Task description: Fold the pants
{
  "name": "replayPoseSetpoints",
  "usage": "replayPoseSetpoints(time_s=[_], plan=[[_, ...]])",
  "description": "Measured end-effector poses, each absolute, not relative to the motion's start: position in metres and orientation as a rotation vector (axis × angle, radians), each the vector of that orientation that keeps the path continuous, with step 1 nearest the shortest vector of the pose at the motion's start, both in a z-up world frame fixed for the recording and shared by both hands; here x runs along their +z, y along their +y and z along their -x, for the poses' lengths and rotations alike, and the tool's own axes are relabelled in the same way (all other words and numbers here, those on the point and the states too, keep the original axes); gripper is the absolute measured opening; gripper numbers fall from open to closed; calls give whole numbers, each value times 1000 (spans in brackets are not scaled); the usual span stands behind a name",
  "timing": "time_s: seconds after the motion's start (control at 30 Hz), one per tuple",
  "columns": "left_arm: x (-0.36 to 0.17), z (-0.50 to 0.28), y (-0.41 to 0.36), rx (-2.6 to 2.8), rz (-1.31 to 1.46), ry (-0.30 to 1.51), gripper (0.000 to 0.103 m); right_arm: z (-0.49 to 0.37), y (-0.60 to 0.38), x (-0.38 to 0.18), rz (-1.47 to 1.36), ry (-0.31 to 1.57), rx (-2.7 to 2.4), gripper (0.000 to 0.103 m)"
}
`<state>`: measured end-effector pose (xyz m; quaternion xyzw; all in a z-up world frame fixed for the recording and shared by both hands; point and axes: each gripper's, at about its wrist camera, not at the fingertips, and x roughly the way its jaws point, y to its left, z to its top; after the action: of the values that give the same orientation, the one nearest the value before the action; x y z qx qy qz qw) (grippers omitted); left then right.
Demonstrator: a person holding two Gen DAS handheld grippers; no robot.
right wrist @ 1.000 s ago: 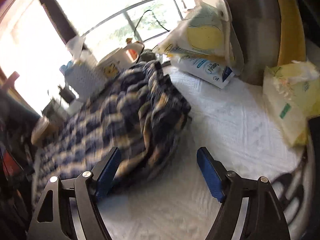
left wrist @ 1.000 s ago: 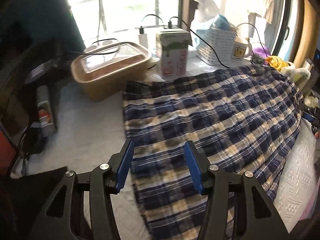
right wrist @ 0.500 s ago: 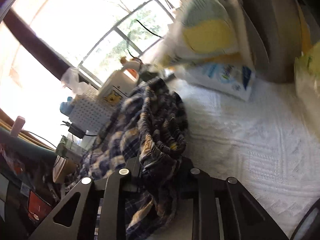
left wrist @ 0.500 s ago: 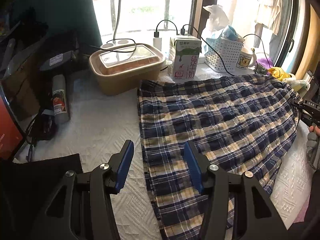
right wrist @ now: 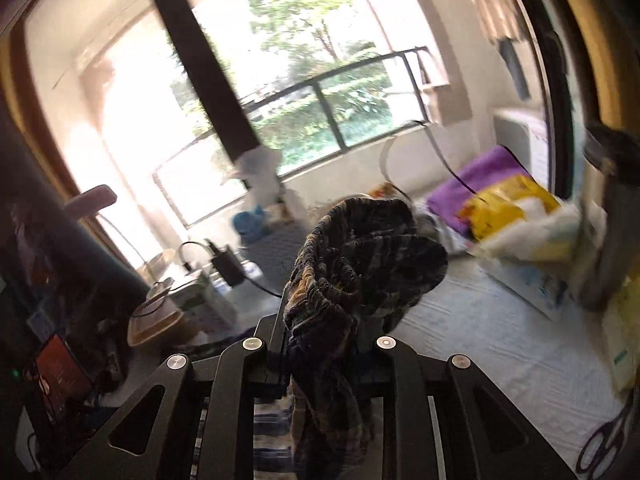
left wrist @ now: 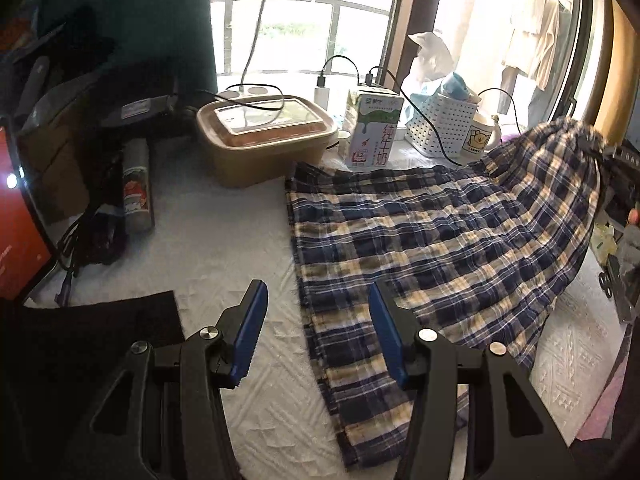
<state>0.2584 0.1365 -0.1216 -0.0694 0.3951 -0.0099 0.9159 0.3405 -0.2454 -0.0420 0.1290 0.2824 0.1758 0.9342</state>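
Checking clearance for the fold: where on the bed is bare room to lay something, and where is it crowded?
Bare white cover lies between the plaid pants and the spray can, down to the black cloth. A second bare strip lies right of the pants. Crowded: the window edge, with brown container, milk carton and white basket.

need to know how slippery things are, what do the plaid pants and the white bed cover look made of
Plaid pants: thin woven cloth, probably cotton, matte; it crinkles and drapes softly where lifted.
White bed cover: thicker textile, seemingly quilted or woven, matte; raised geometric patterning shows across it. The exact fibre of either can't be told.
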Motion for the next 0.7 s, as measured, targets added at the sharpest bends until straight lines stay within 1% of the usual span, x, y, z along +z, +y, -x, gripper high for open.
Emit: replayPoseSetpoints(time_s=[0.17, 0.33, 0.5, 0.7], plan=[[-124, -248, 159, -13, 174, 805, 53, -335, -183, -31, -172, 568, 428, 22], [-123, -244, 179, -8, 225, 785, 53, -321, -116, -37, -65, 589, 503, 22], [-118, -241, 186, -36, 250, 758, 53, -310, -42, -66, 40, 655, 604, 22], [-120, -235, 197, -39, 262, 756, 53, -296, 34, -118, 176, 758, 692, 22]])
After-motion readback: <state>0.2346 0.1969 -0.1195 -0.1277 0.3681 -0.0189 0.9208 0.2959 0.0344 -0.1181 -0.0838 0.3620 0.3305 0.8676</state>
